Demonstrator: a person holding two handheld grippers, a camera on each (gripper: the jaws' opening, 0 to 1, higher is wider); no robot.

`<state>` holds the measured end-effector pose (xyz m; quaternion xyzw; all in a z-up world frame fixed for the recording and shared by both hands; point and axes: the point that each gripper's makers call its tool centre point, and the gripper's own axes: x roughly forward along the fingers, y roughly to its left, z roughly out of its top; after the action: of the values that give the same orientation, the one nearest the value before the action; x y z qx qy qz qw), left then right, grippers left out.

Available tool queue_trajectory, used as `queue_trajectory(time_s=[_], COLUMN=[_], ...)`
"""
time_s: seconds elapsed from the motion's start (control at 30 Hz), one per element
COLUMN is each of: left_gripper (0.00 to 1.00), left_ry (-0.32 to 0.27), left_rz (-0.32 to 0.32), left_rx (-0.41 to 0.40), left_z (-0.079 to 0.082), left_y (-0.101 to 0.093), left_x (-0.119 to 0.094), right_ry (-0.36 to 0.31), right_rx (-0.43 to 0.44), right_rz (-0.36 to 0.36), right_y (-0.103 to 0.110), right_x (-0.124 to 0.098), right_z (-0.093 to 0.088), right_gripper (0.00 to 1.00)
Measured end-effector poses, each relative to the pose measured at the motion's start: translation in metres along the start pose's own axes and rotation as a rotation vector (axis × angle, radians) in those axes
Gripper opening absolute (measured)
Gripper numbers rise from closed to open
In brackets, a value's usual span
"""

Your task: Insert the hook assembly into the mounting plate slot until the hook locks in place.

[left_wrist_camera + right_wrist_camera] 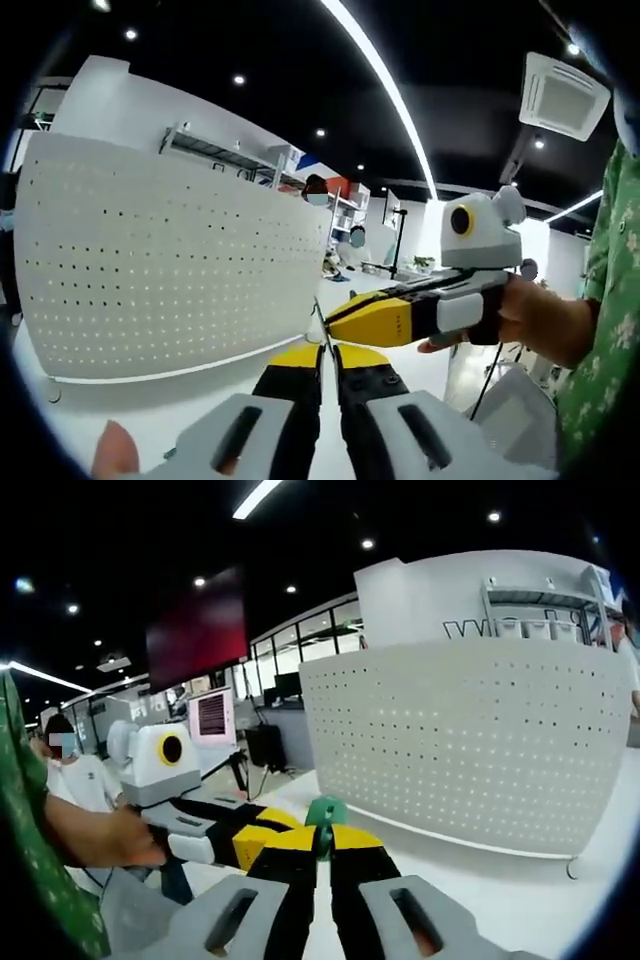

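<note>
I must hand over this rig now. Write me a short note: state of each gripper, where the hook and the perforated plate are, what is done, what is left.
Left gripper: jaws closed on a thin metal piece that sticks up between the tips, probably part of the hook assembly.
Right gripper: jaws closed on a small green hook part.
Both grippers meet tip to tip in front of the white perforated mounting plate, which stands upright on the white table.
Done: the hook is picked up and held in the air.
Left: bring the hook to the plate, push it into a slot until it locks. Nothing is in the plate yet.
</note>
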<state>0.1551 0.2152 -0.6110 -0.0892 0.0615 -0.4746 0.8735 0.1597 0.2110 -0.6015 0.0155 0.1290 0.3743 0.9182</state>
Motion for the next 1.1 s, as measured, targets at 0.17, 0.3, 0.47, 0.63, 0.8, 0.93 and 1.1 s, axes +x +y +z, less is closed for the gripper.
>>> queue_trajectory(time_s=[0.17, 0.3, 0.47, 0.63, 0.8, 0.93, 1.1], left_gripper=[0.04, 0.04, 0.03, 0.03, 0.02, 0.02, 0.01], left_ry=[-0.024, -0.041, -0.096, -0.131, -0.161, -0.173, -0.188], left_rz=[0.003, 0.006, 0.019, 0.037, 0.049, 0.061, 0.082], left_rx=[0.008, 0.0, 0.006, 0.02, 0.004, -0.007, -0.02], left_z=[0.003, 0.004, 0.009, 0.012, 0.014, 0.014, 0.015], left_y=[0.001, 0.001, 0.002, 0.005, 0.008, 0.01, 0.012], left_x=[0.0, 0.001, 0.001, 0.0, 0.0, 0.001, 0.002], right_ry=[-0.016, -0.03, -0.062, -0.072, -0.099, -0.109, -0.137], right_rx=[0.009, 0.019, 0.051, 0.058, 0.113, 0.118, 0.108], right_rz=[-0.014, -0.025, -0.039, -0.066, -0.071, -0.083, -0.12], right_y=[0.0, -0.001, -0.002, -0.002, -0.002, -0.004, -0.005], right_x=[0.0, 0.0, 0.0, 0.002, 0.002, 0.003, 0.004], right_z=[0.002, 0.004, 0.009, 0.01, 0.012, 0.011, 0.013], right_gripper=[0.03, 0.03, 0.03, 0.03, 0.04, 0.05, 0.05])
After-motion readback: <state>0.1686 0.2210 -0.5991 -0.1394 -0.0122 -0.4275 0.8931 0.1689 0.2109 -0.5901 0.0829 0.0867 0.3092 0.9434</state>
